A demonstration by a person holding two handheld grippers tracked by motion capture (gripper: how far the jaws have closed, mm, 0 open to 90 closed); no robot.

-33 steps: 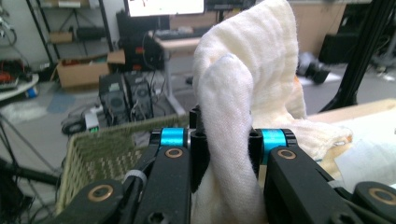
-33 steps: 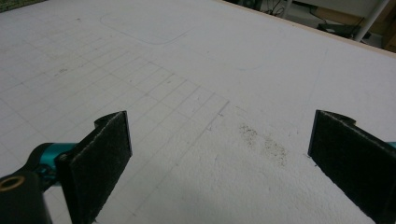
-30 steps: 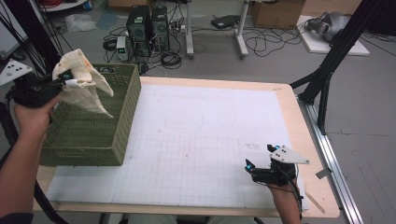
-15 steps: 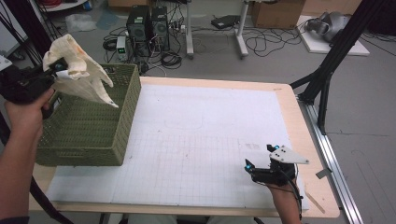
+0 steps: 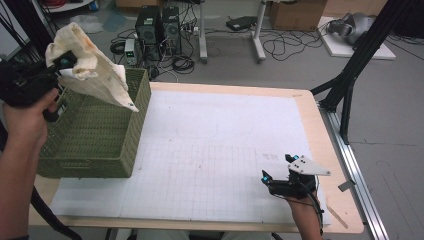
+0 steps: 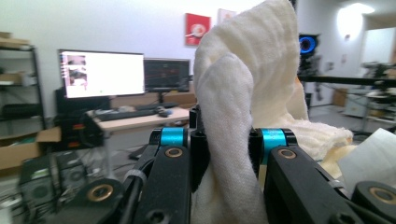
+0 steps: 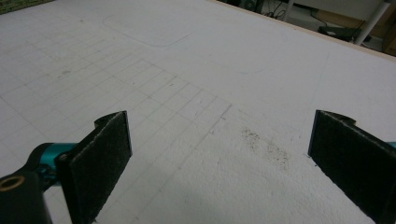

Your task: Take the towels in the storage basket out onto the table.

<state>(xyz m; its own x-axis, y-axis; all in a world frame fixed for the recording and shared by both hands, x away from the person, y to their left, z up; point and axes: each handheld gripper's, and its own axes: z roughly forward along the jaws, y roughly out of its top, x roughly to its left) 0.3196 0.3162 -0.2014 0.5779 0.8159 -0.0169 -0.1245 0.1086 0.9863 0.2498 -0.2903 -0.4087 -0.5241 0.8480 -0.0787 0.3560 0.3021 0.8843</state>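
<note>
Left tongs (image 5: 64, 62) risen, pinching crumpled cream cloth (image 5: 95, 75), over seemingly woven basket (image 5: 95, 135)

Even, soft indoor light, faint shadows; the close views slightly blurred.

Left gripper (image 6: 229, 140) black-bodied, blue anodised collars behind the jaws, brass-coloured screw heads, right gripper (image 5: 280, 176) black, dark felt-like pads (image 7: 100, 158), blue accents, grey three-cornered top plate, trailing black cable, bare forearms
</note>
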